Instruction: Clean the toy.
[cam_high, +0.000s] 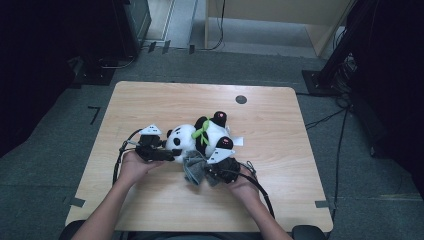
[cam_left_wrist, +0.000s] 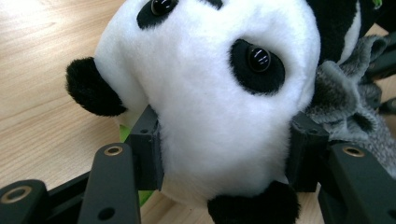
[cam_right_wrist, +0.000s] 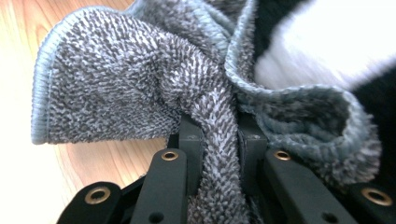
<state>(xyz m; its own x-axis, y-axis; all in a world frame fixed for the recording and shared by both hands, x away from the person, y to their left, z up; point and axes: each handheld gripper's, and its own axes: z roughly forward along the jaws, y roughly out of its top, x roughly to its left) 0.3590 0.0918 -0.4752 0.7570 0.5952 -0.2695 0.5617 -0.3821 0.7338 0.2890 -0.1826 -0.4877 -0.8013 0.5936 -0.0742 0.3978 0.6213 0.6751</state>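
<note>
Left tool (cam_left_wrist: 224, 154) grips panda (cam_left_wrist: 210, 93) head; right tool (cam_right_wrist: 219, 140) pinches cloth (cam_right_wrist: 140, 84).

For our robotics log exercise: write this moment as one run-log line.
left gripper: shut on panda plush head | right gripper: shut on grey cloth | cloth against plush | both on wooden table

Two bare forearms reaching in from below, left black two-jaw gripper (cam_high: 162, 154) with fingers (cam_left_wrist: 147, 154) squeezing inward, right black two-jaw gripper (cam_high: 212, 172) with fingers (cam_right_wrist: 191, 140) clamped tight, both pointing inward.
</note>
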